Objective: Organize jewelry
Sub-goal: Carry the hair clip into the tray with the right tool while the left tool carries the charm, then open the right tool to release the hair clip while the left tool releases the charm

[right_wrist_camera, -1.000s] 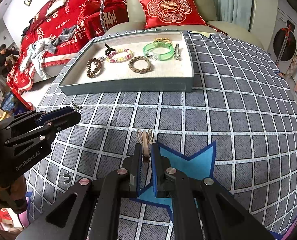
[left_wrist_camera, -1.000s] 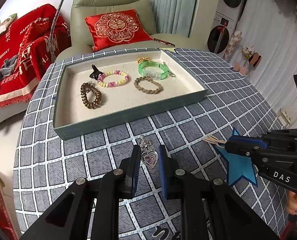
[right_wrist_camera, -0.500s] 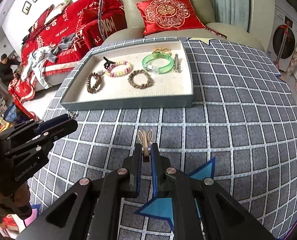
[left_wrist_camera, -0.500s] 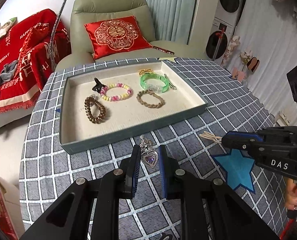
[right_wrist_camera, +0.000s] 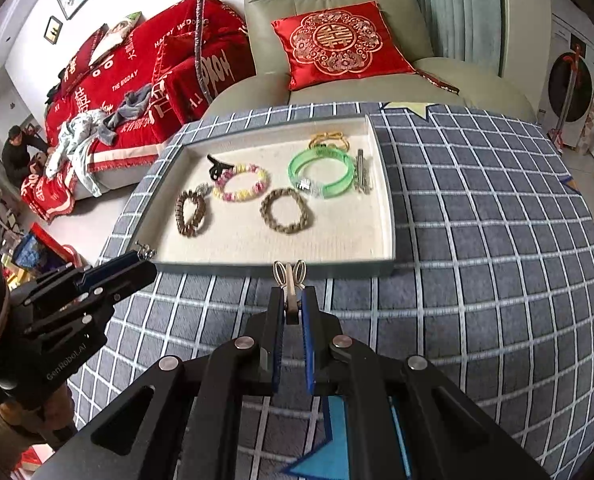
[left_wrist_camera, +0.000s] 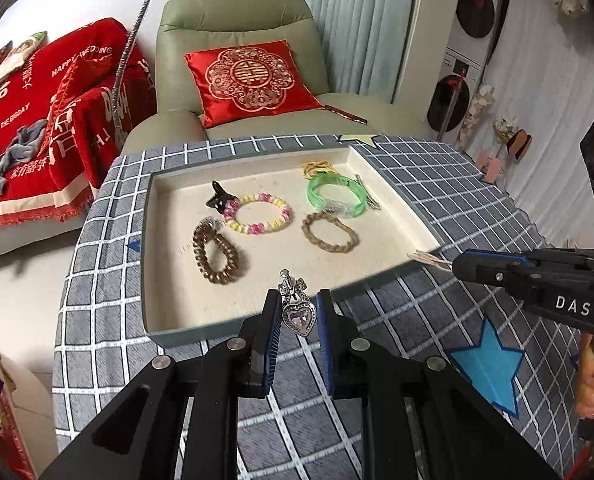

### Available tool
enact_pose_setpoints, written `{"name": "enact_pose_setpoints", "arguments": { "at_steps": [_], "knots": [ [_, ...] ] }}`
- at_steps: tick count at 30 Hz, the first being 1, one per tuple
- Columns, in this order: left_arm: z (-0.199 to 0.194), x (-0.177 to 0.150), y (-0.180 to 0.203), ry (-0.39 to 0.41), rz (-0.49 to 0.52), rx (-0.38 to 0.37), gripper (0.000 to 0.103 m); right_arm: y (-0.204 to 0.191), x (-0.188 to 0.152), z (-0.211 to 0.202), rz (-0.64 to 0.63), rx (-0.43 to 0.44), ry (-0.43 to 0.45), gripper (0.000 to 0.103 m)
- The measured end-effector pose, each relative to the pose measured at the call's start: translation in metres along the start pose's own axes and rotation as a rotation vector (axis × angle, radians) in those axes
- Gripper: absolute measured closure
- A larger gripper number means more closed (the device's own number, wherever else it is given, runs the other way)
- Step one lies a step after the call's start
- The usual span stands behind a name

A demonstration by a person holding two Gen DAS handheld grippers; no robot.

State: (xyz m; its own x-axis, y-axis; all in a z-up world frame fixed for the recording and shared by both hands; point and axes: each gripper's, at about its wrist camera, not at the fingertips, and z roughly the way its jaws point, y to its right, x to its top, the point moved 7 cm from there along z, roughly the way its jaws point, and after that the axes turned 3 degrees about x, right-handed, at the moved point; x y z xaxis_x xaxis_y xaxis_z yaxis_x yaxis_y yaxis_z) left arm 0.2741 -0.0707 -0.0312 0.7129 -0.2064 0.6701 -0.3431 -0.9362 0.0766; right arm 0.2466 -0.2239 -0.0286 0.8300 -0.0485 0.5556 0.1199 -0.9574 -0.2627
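My left gripper [left_wrist_camera: 297, 308] is shut on a silver heart pendant [left_wrist_camera: 299, 314] and holds it over the near rim of the grey tray [left_wrist_camera: 153, 332]. My right gripper [right_wrist_camera: 293, 300] is shut on a beige rabbit-ear hair clip [right_wrist_camera: 291, 280] just short of the tray's near wall [right_wrist_camera: 337, 270]. In the tray lie a brown coil band [left_wrist_camera: 215, 254], a pink-yellow bead bracelet [left_wrist_camera: 257, 214], a green bangle [left_wrist_camera: 335, 194], a braided bracelet [left_wrist_camera: 329, 232], a black claw clip [left_wrist_camera: 219, 196], a gold piece [left_wrist_camera: 317, 168] and a silver clip [right_wrist_camera: 363, 176].
The tray sits on a round table with a grey checked cloth [right_wrist_camera: 477, 220]. Blue star marks [left_wrist_camera: 489, 364] are on the cloth. A green armchair with a red cushion [left_wrist_camera: 249, 80] stands behind the table. A red-covered sofa [right_wrist_camera: 137, 80] is at the left.
Both grippers have moved forward toward the tray with their items held. The pendant is now over the tray's near rim and the hair clip is at the tray's front wall.
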Motion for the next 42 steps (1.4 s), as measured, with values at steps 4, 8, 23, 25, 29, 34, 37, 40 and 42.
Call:
{"name": "enact_pose_setpoints", "arguments": {
  "at_steps": [4, 8, 23, 25, 29, 34, 37, 40, 42],
  "knots": [
    [0.007, 0.01, -0.008, 0.009, -0.008, 0.021, 0.07, 0.001, 0.016, 0.006, 0.007, 0.001, 0.005, 0.094],
    [0.017, 0.024, -0.019, 0.016, -0.025, 0.049, 0.07, 0.001, 0.03, 0.015, 0.011, 0.0, 0.008, 0.094],
    [0.065, 0.03, -0.045, -0.017, -0.069, 0.162, 0.07, 0.01, 0.064, 0.064, 0.053, -0.003, -0.003, 0.094],
    [0.071, 0.027, -0.046, -0.023, -0.063, 0.183, 0.07, 0.012, 0.063, 0.073, 0.055, -0.008, -0.013, 0.094],
    [0.081, 0.021, -0.046, -0.047, -0.052, 0.208, 0.07, 0.014, 0.057, 0.09, 0.052, -0.024, -0.04, 0.094],
    [0.086, 0.016, -0.045, -0.059, -0.039, 0.219, 0.07, 0.019, 0.05, 0.104, 0.067, -0.025, -0.065, 0.094],
    [0.088, 0.015, -0.045, -0.066, -0.037, 0.227, 0.07, 0.019, 0.048, 0.111, 0.061, -0.031, -0.084, 0.093],
    [0.087, 0.015, -0.045, -0.059, -0.037, 0.235, 0.07, 0.02, 0.045, 0.114, 0.06, -0.036, -0.098, 0.093],
    [0.085, 0.016, -0.044, -0.055, -0.035, 0.235, 0.07, 0.02, 0.045, 0.115, 0.063, -0.035, -0.108, 0.091]
  ]
}}
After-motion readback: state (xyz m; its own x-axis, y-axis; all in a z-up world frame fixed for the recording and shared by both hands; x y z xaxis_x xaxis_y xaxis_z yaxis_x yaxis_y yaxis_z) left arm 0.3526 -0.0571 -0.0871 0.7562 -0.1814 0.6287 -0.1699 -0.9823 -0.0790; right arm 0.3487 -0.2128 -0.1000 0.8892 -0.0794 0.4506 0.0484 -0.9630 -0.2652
